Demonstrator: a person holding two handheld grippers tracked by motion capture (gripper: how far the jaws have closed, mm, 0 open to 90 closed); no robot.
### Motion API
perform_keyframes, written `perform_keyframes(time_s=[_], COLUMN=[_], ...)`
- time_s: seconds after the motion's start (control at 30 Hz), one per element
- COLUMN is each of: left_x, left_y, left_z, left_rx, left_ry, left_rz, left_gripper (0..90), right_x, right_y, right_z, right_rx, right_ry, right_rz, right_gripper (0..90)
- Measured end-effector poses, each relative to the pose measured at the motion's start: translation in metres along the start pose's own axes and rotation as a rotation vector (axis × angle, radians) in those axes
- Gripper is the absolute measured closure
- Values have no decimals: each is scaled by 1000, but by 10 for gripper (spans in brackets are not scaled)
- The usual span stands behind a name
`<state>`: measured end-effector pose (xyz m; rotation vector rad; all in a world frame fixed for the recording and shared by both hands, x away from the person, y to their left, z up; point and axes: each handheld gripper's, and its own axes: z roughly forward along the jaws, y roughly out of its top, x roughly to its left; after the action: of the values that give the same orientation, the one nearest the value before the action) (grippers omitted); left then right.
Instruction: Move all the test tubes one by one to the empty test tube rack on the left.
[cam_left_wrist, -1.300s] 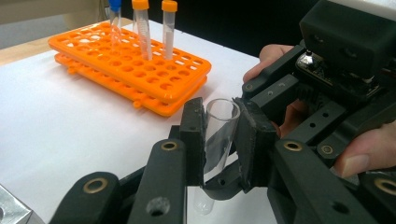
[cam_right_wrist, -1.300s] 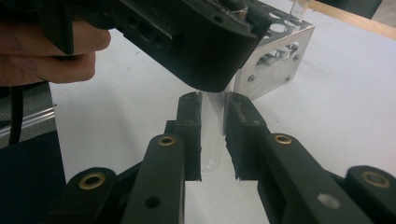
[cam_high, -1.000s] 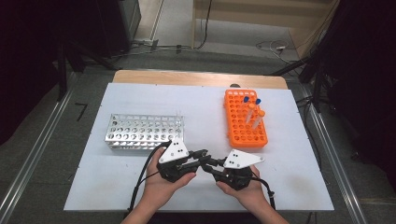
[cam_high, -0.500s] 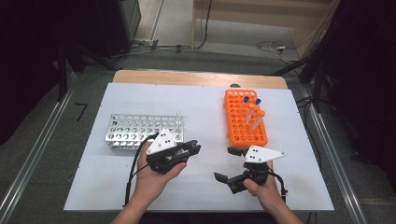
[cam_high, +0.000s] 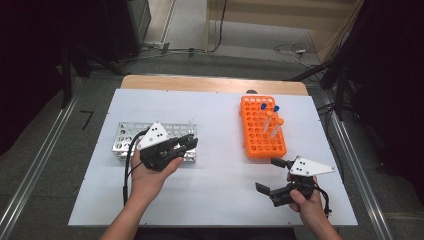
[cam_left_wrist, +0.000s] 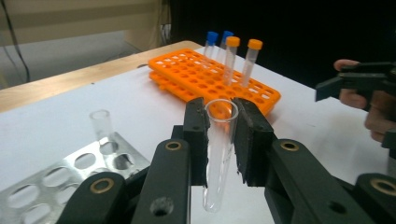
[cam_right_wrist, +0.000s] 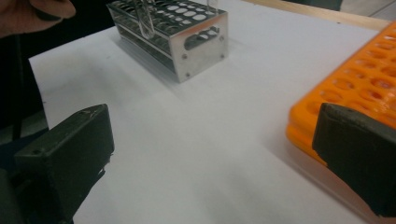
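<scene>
Left tongs (cam_left_wrist: 219, 135) clenched on clear tube (cam_left_wrist: 218, 149), carried from mid-table over steel rack (cam_high: 125, 137) near left edge. Right tongs (cam_high: 272, 176) just opened, empty, withdrawn beside orange rack (cam_high: 252, 145). Handover done; racking next, probably.

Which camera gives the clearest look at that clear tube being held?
The left gripper view: the clear tube stands close up, clamped between black jaws. The right gripper view catches its rounded bottom far off; the high view hides it.

Clear glass test tube (cam_left_wrist: 218, 154): middle hidden behind black jaw pads; silver metal rack (cam_left_wrist: 70, 175) cut off at frame edge.
</scene>
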<state>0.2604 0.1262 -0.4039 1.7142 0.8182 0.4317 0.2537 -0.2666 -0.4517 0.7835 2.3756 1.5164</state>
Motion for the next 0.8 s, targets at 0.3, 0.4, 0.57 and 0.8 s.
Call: perform_keyframes(time_s=[0.3, 0.4, 0.57, 0.8], left_x=[21, 29, 42, 60], left_y=[9, 12, 15, 22], left_z=[-2, 0, 3, 10], left_rx=[-19, -15, -24, -33], left_ry=[49, 67, 92, 131], left_rz=[-14, -10, -26, -43], left_gripper=[765, 765, 765, 765], right_x=[-22, -33, -44, -44], right_y=[-16, -20, -26, -27], right_z=[-21, -24, -26, -25], right_rx=[6, -4, 7, 15], right_ry=[-72, -83, -105, -115], right_rz=[26, 47, 78, 70], right_gripper=[0, 0, 0, 0])
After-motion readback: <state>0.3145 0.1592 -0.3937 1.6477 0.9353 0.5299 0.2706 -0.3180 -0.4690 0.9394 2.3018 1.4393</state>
